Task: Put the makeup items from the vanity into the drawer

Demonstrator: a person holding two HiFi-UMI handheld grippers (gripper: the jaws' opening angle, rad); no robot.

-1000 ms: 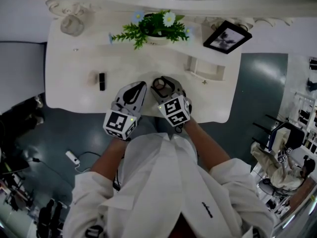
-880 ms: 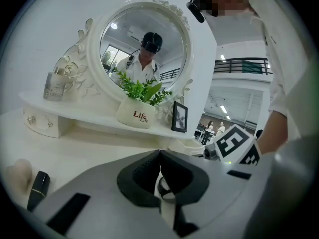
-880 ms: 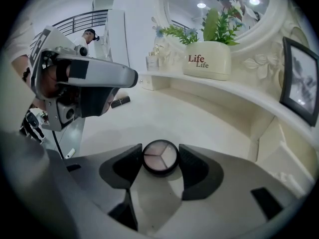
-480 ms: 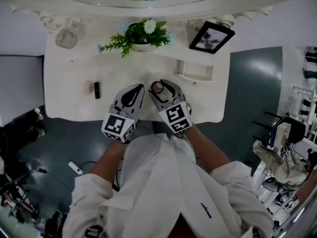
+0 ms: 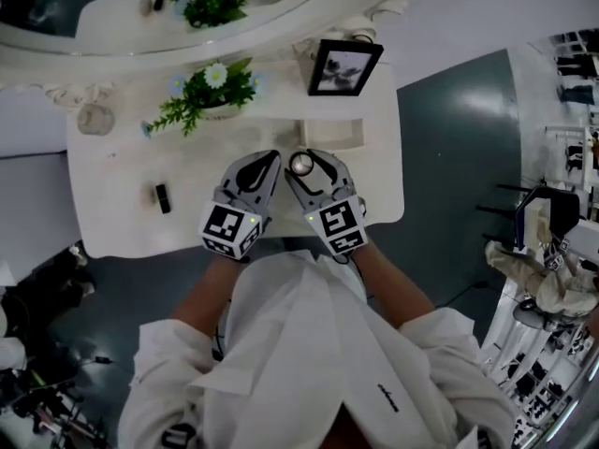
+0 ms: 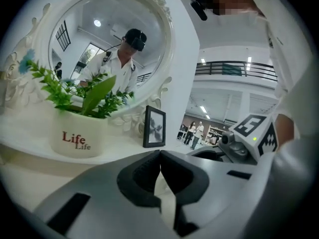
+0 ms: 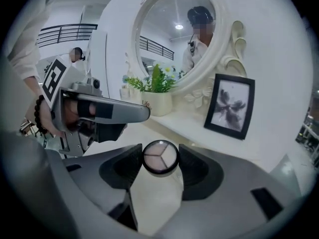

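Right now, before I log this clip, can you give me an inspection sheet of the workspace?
Surface: white vanity top.
Job's things: round compact gripped in the right tongs; black tube lying at left; small drawer box beyond the tongs.
Clutter: flower pot, picture frame, glass jar.
Grippers: right tongs shut on the compact; left tongs shut, empty.
Cables: dark tangle on the floor, lower left, too small to tell.
Surroundings: oval mirror, dark floor.

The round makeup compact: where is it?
In the head view's centre, the compact is clamped between the jaws of the right gripper, over the vanity, beside the left gripper.
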